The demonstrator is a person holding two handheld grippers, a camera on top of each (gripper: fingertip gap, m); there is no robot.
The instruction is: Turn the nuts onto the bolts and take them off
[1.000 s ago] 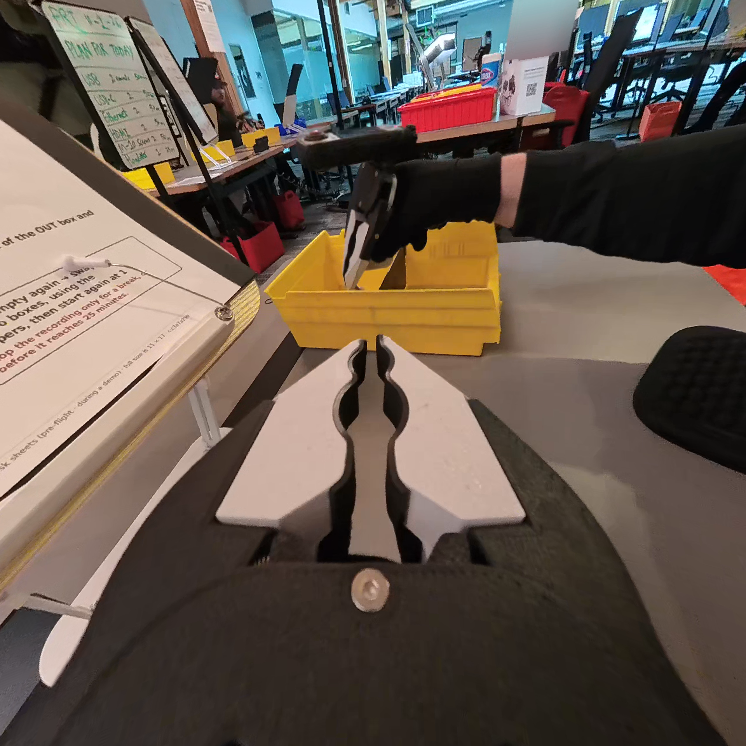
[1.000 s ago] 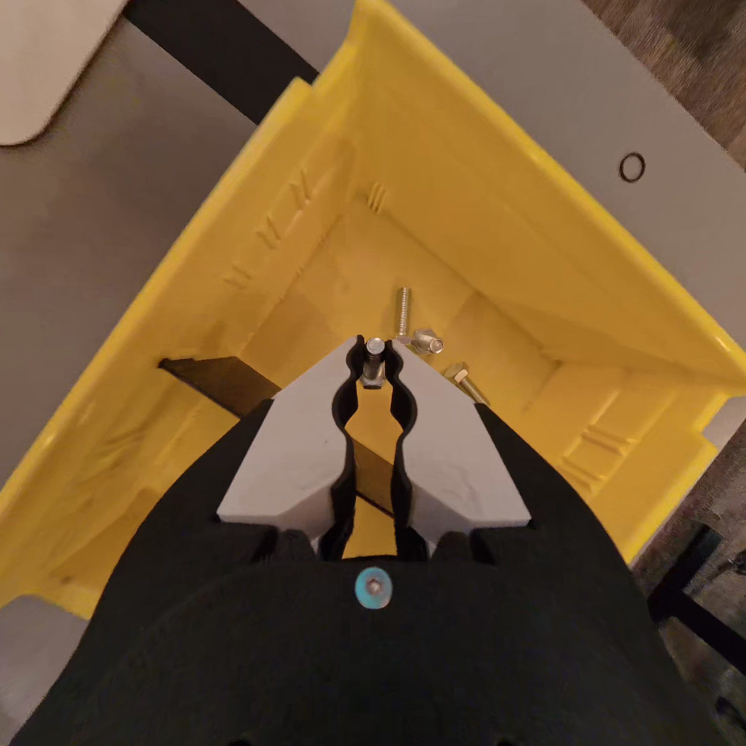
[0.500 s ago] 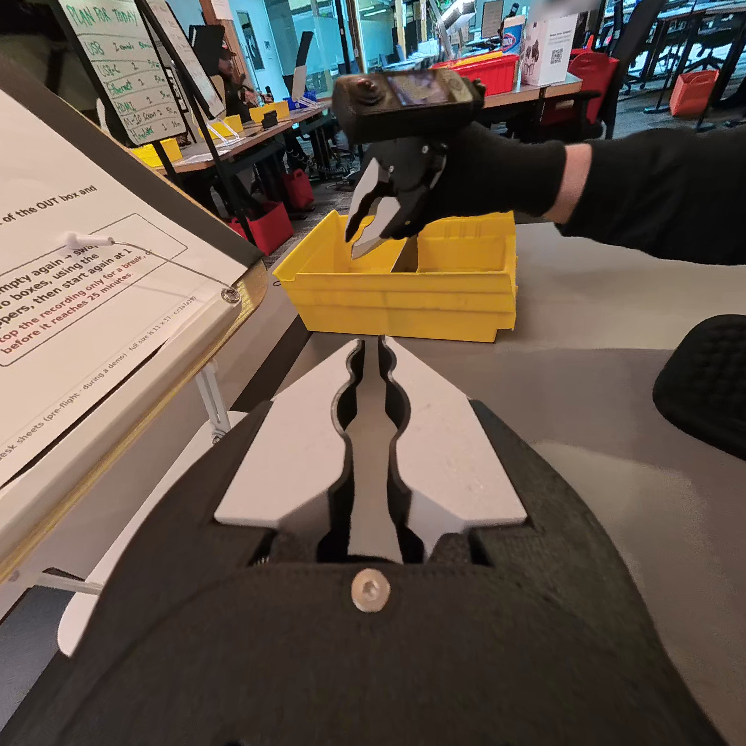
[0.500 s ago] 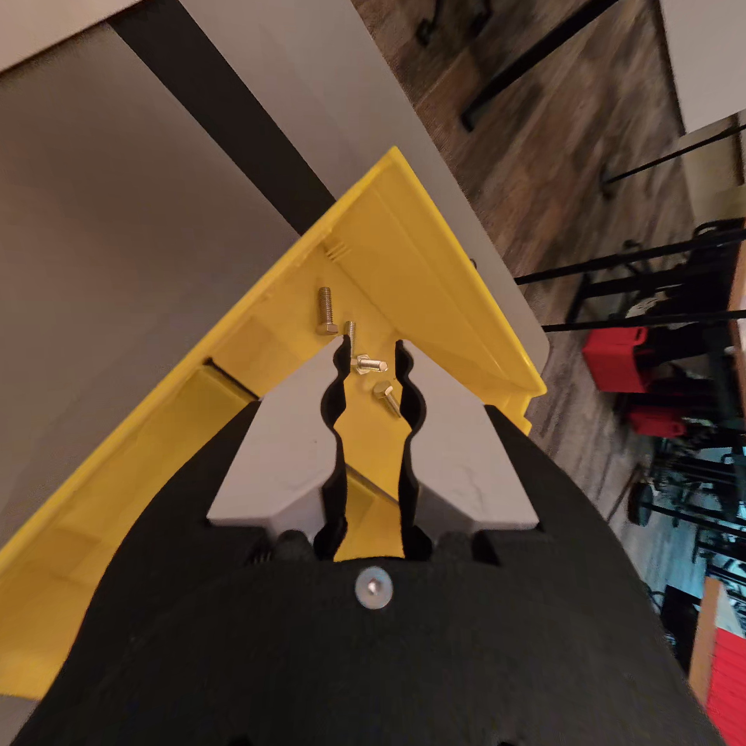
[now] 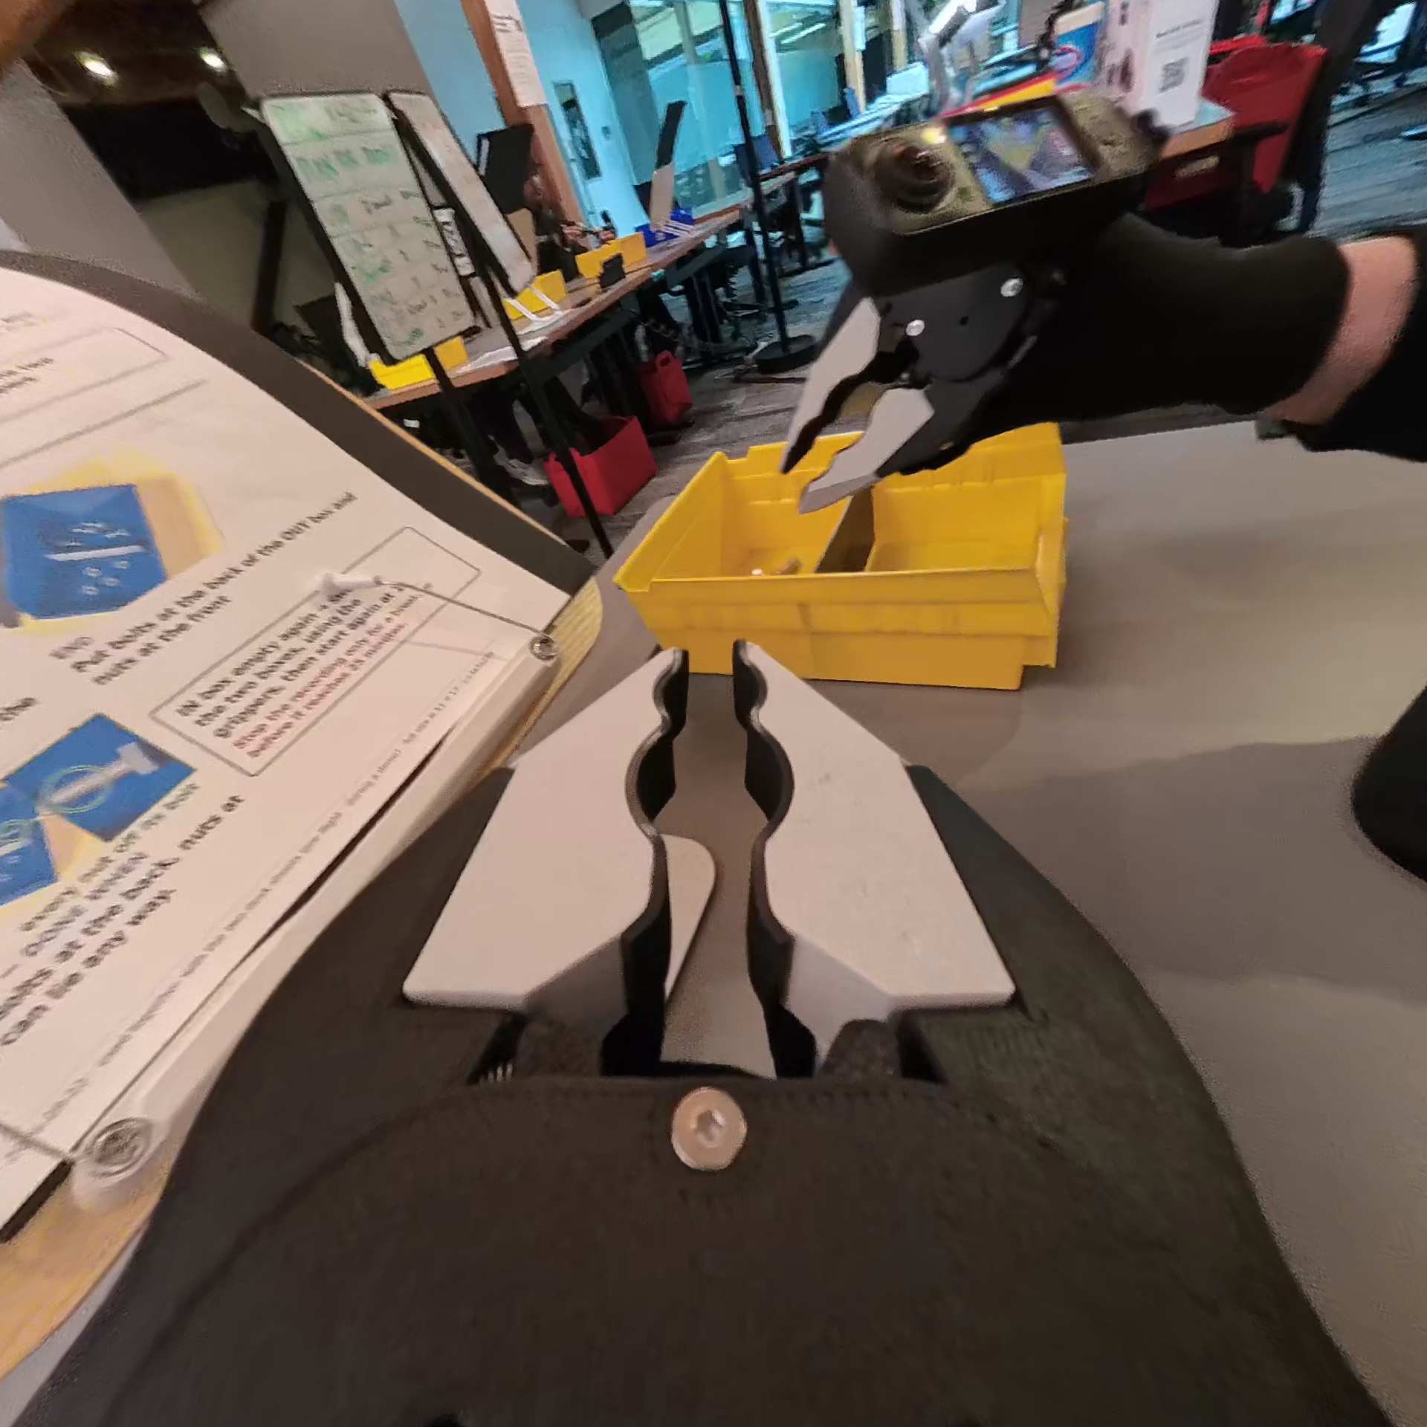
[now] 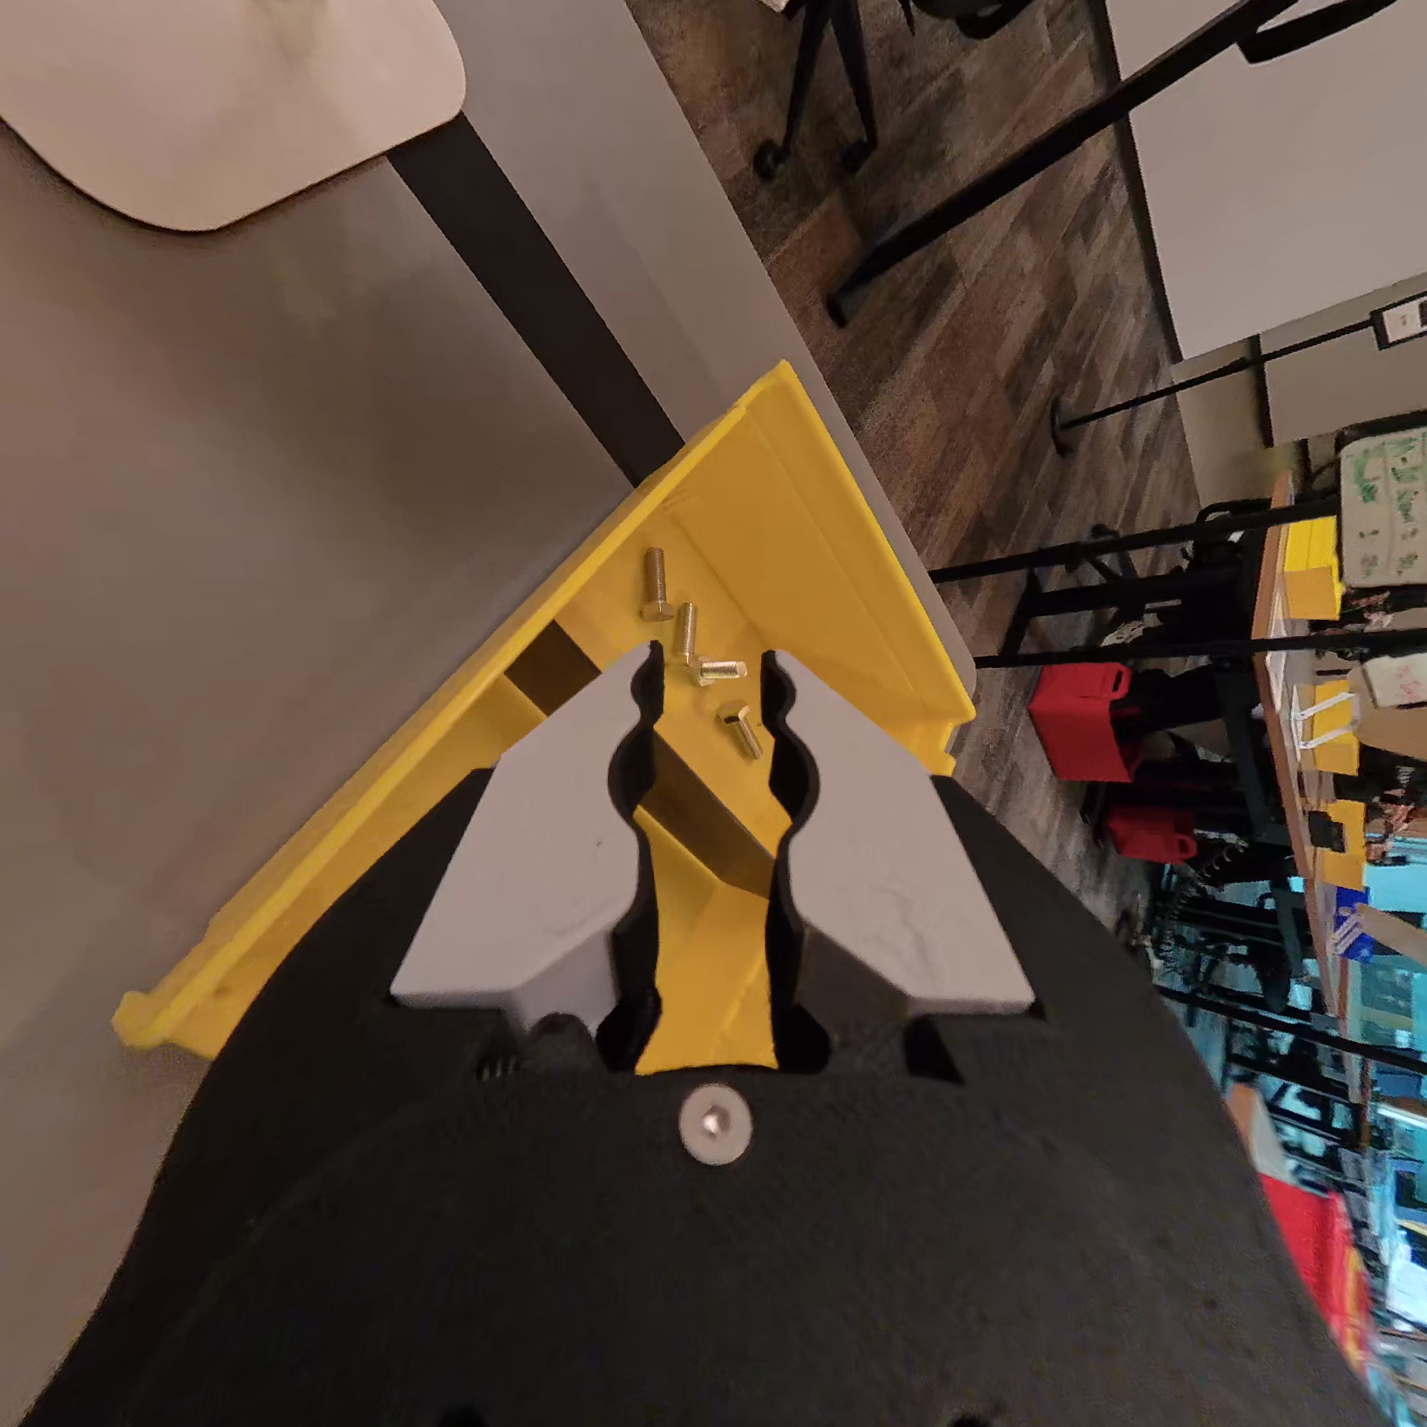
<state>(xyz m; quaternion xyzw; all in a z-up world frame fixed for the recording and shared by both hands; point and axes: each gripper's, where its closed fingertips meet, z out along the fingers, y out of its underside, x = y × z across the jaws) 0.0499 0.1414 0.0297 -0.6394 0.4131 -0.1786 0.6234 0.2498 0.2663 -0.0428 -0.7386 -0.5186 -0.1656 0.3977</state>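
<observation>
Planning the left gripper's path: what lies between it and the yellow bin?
Only bare grey table, as the left wrist view shows. The left gripper points at the yellow bin with nothing in the way.

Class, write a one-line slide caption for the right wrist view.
Open tongs hover empty above four loose bolts lying in one compartment of a yellow bin on a grey table.
</observation>
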